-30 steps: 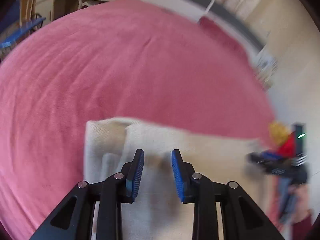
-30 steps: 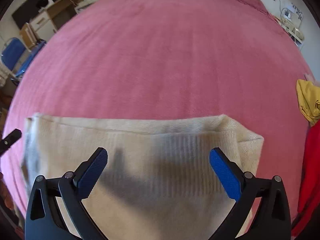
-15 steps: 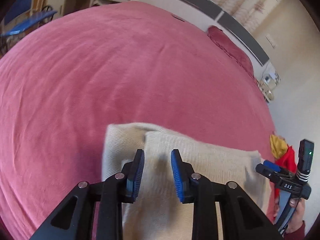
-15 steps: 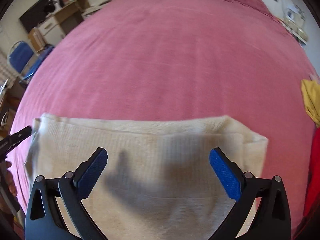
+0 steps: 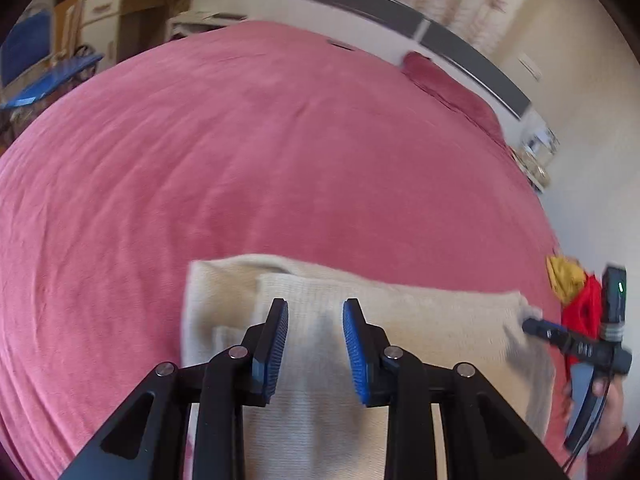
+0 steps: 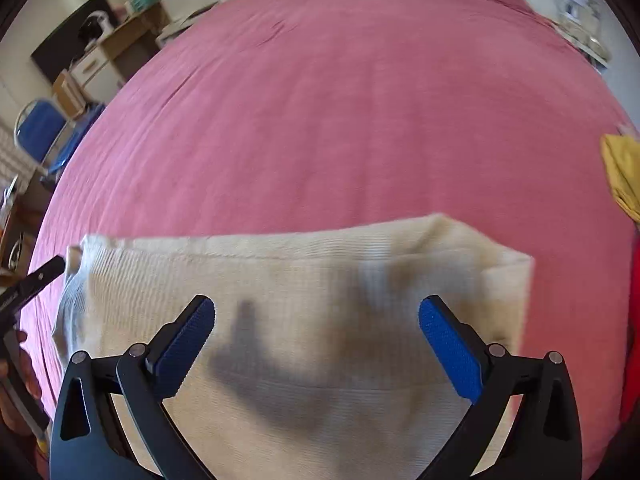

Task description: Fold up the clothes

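Fingers (image 6: 448,344) spread wide above folded cream sweater (image 6: 304,312), nothing gripped

Bright daylight, soft shadows, fisheye edges, blur

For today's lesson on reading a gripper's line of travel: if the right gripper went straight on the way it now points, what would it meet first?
Most likely the folded cream sweater. The right gripper has its jaws wide apart with nothing between them, aimed down at the knit, which lies on the pink bedspread. How far above it is unclear.
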The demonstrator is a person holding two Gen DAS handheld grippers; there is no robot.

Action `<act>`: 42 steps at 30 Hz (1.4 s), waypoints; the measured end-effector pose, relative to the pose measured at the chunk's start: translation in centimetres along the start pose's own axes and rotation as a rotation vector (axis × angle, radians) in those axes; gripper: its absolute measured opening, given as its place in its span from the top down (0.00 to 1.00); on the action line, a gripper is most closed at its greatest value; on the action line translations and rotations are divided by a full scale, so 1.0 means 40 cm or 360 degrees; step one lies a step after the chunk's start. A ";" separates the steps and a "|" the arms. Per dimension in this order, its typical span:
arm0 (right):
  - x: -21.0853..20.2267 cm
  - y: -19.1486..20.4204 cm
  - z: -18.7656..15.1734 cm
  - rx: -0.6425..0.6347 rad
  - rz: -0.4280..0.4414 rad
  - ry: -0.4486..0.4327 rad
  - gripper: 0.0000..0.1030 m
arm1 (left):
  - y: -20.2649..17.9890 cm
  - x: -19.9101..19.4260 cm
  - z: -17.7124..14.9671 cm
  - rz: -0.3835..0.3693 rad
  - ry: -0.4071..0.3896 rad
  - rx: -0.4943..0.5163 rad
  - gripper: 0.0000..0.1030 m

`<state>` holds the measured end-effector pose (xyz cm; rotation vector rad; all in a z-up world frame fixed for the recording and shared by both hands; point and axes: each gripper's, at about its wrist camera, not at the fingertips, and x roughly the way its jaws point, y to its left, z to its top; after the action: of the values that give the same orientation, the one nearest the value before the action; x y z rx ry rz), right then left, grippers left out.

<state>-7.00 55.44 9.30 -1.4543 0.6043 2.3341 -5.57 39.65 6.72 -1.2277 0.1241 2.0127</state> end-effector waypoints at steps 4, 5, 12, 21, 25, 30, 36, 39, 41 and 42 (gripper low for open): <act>0.053 -0.111 0.023 0.0173 -0.0062 0.0159 0.00 | -0.020 0.103 -0.021 0.0214 0.0209 0.0106 0.72; 0.057 -0.126 0.027 0.0207 -0.0041 0.0166 0.00 | -0.014 0.076 -0.020 0.0172 0.0157 0.0075 0.72; -0.091 -0.087 0.029 0.0206 0.0283 -0.0022 0.00 | 0.066 -0.070 -0.097 0.0028 -0.0021 -0.0133 0.71; -0.145 -0.198 -0.177 0.0301 0.0012 0.0259 0.00 | 0.103 -0.081 -0.169 0.0203 0.0112 -0.0161 0.71; -0.252 -0.186 -0.157 0.0359 0.0156 0.0039 0.00 | 0.076 -0.156 -0.195 0.0079 -0.0019 -0.0133 0.70; -0.216 -0.069 -0.172 0.0175 0.0260 0.0175 0.00 | 0.071 -0.069 -0.269 0.0233 0.0230 -0.0033 0.70; -0.206 -0.032 -0.187 0.0085 0.0096 0.0295 0.00 | 0.099 -0.163 -0.263 0.0126 0.0096 -0.0168 0.70; -0.265 0.003 -0.167 0.0057 0.0192 0.0198 0.00 | 0.087 -0.179 -0.289 0.0167 0.0106 -0.0099 0.68; -0.231 0.007 -0.170 0.0032 0.0106 0.0276 0.00 | 0.100 -0.108 -0.310 0.0300 0.0292 -0.0046 0.68; -0.209 0.009 -0.173 0.0018 0.0049 0.0324 0.00 | 0.109 -0.101 -0.318 0.0303 0.0305 -0.0064 0.68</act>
<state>1.69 51.18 14.23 -1.7024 0.6960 2.2173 1.78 28.73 1.91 -1.4810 0.3056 2.0626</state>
